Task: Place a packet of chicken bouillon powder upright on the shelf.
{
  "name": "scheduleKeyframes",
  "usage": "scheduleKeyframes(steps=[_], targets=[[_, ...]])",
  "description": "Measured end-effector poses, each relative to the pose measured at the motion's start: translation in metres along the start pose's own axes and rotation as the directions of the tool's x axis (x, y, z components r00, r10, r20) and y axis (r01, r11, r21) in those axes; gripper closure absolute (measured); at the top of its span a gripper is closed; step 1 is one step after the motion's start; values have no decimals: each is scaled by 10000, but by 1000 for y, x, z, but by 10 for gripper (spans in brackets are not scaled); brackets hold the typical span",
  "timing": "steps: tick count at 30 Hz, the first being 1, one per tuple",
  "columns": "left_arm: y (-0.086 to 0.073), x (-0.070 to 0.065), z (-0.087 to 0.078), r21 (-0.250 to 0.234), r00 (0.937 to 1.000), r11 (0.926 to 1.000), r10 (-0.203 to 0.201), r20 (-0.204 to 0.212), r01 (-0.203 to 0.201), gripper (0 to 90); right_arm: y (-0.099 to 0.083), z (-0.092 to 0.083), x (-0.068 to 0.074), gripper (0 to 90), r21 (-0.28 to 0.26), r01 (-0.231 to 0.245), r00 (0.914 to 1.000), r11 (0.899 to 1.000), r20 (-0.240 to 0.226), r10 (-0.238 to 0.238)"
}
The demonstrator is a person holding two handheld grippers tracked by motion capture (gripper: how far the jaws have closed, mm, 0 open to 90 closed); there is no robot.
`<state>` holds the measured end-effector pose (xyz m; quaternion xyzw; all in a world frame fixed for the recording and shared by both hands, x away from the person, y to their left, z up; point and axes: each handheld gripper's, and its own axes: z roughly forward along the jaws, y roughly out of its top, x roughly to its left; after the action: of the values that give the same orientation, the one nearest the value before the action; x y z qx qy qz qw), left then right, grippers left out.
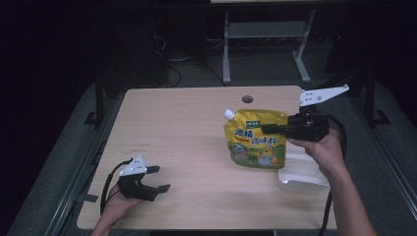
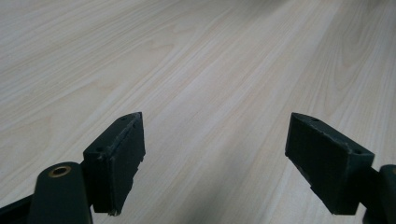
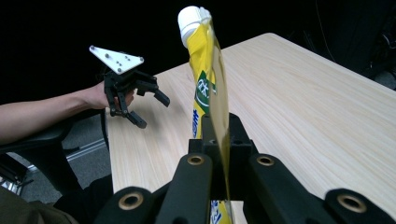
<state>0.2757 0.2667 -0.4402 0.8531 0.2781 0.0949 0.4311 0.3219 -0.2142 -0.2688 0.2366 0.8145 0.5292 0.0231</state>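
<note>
Two claws: my right gripper (image 1: 269, 129) pinches the yellow spouted plastic pouch (image 1: 255, 140) by its edge, upright above the wooden table (image 1: 187, 128); my left gripper (image 1: 158, 178) rests spread, empty. I judge a firm, steady pinch prevents slipping.

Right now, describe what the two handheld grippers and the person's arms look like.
Both are black two-jaw tools. The left gripper has blocky jaws with flat pads, brass-ringed pivot holes, a grey three-cornered plate on top dotted with small holes, and a black cable looping from it. The right gripper carries a like plate and a black cable trailing along the forearm. Both forearms are bare, with no sleeves in view.
</note>
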Motion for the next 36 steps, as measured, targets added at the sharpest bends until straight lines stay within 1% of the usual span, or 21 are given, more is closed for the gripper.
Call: scheduleKeyframes(steps=[3, 4, 6, 10, 21, 22, 24, 30, 36], targets=[[0, 0, 0, -9, 10000, 10000, -17, 3, 17, 193, 1, -3, -1, 897, -11, 10, 10000, 10000, 44, -10], [0, 0, 0, -26, 10000, 10000, -13, 15, 13, 192, 3, -7, -1, 897, -54, 28, 9999, 10000, 123, -28], [0, 0, 0, -33, 10000, 10000, -10, 10, 10, 191, 3, -8, 0, 897, -77, 42, 9999, 10000, 147, -41], [-1, 1, -1, -115, 10000, 9999, -61, 1, 61, 190, 4, -17, 0, 897, -184, 69, 9997, 9998, 249, -64], [-2, 3, -3, -190, 9999, 9998, -93, -45, 92, 187, 1, -39, -4, 897, -310, -92, 9973, 9995, 724, 114], [-2, 3, -3, -190, 9999, 9998, -110, -42, 109, 187, 1, -39, -4, 897, -310, -92, 9973, 9995, 724, 114], [-2, 4, -3, -207, 9999, 9997, -138, -31, 137, 187, -2, -45, -7, 897, -358, -173, 9965, 9992, 815, 202], [-2, 4, -3, -210, 9999, 9997, -147, -46, 146, 187, -7, -53, -10, 898, -364, -256, 9949, 9990, 967, 290], [-3, 5, -2, -207, 9998, 9996, -185, -43, 184, 187, -15, -63, -16, 897, -469, -434, 9921, 9980, 1155, 486]])
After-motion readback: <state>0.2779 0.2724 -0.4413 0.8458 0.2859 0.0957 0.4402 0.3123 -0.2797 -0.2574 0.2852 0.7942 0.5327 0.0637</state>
